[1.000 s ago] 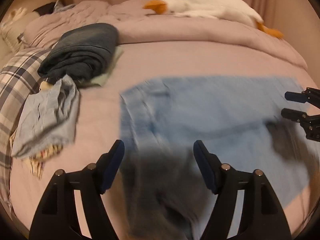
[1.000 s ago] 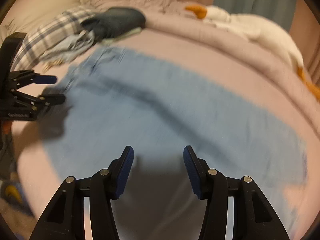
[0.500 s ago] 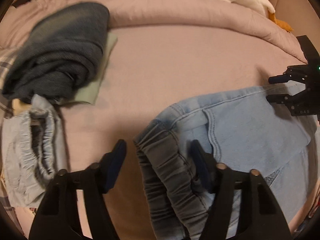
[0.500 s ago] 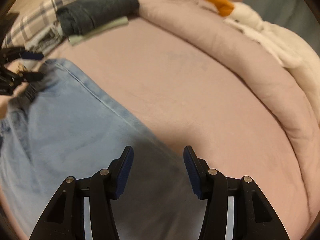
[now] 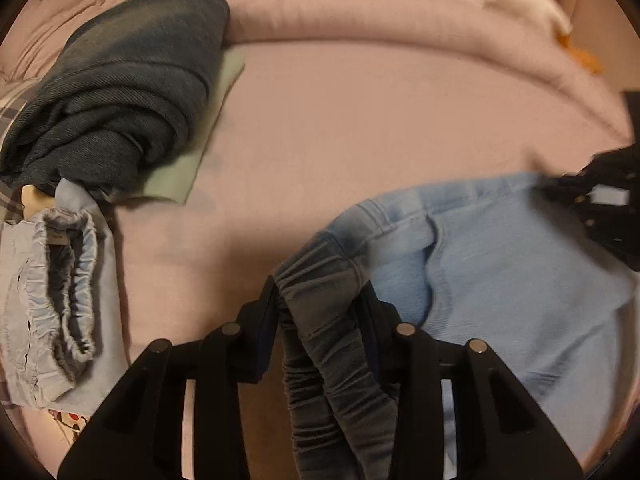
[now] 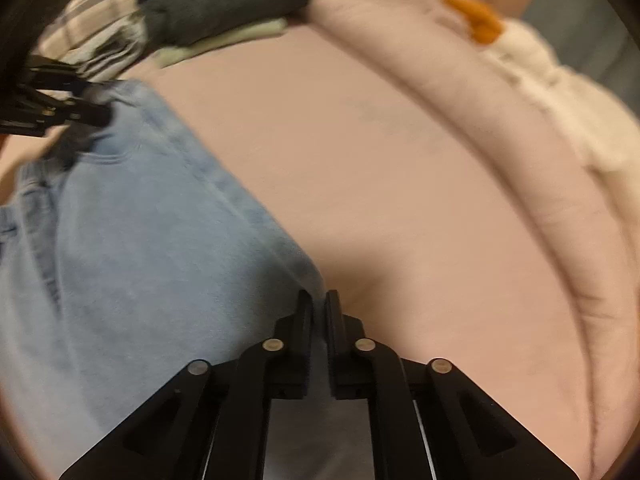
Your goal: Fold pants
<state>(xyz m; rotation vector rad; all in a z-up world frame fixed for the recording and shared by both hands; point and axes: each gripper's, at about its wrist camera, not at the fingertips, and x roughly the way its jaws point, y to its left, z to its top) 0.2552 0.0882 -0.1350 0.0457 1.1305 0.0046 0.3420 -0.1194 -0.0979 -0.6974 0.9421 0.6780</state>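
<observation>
While the left gripper (image 5: 320,300) has just closed on the gathered waistband (image 5: 324,320) and the right gripper (image 6: 319,312) pinches the pale blue pants (image 6: 140,248) on the bed (image 5: 360,128), both should lift evenly, keeping the cloth taut

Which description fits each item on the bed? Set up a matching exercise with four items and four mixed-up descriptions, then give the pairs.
Items
1. light blue pants
2. dark blue jeans
3. plush goose
4. pale green cloth

Descriptions
A. white with an orange beak
B. lying under a folded dark garment
C. gripped at the gathered waistband by the left gripper
D. folded in a thick bundle on top of another cloth

Pairs: 1-C, 2-D, 3-A, 4-B
</observation>
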